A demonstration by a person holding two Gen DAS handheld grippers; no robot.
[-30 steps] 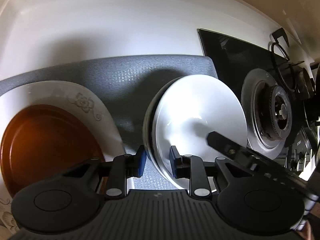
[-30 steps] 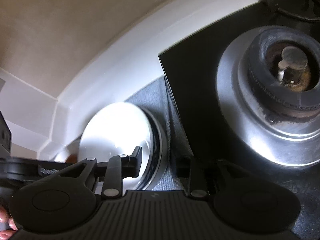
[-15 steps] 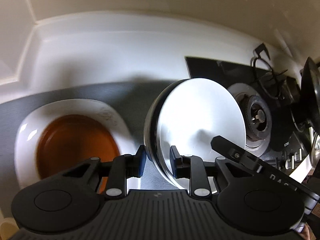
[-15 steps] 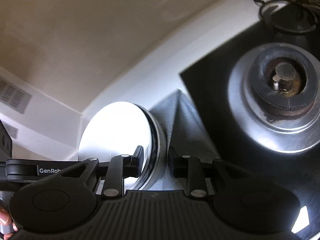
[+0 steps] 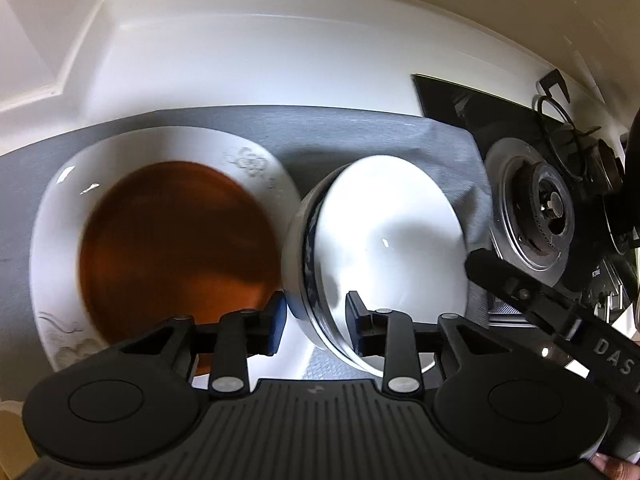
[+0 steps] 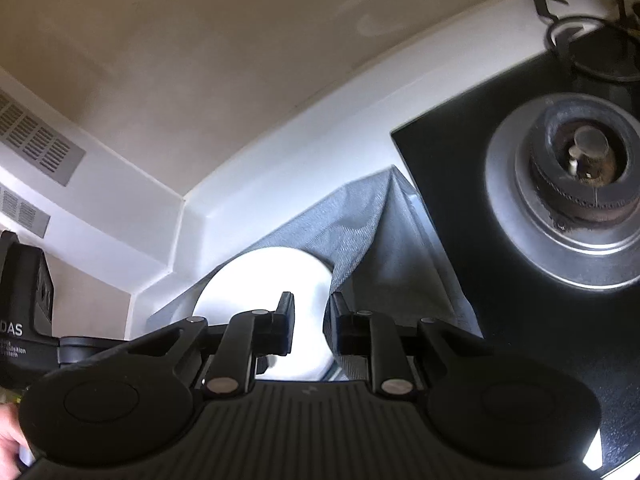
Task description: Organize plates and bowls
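Note:
A white bowl [image 5: 384,240], nested in a second bowl with a blue pattern, hangs tilted above the grey mat [image 5: 360,132]. Its near rim stands between the fingers of my left gripper [image 5: 316,322], whose jaws are opening; the pads look just off the rim. My right gripper [image 6: 312,328] is closing its jaws on the far rim of the bowl [image 6: 276,280], and its finger [image 5: 480,264] reaches in from the right. A corner of the mat [image 6: 360,216] rises beside that grip. To the left lies a white flowered plate [image 5: 248,160] with a brown plate [image 5: 176,248] on it.
A black glass hob [image 6: 460,240] with a steel burner [image 6: 580,180] lies right of the mat, with a wire pan support [image 5: 560,116] behind. The white counter [image 5: 260,52] and wall close the back. A person's hand shows at the lower left edge [image 6: 8,432].
Both grippers rose with the bowl, so the counter and plates look farther away. The left jaws widened a little; the right jaws narrowed on the rim. The mat's corner lifted.

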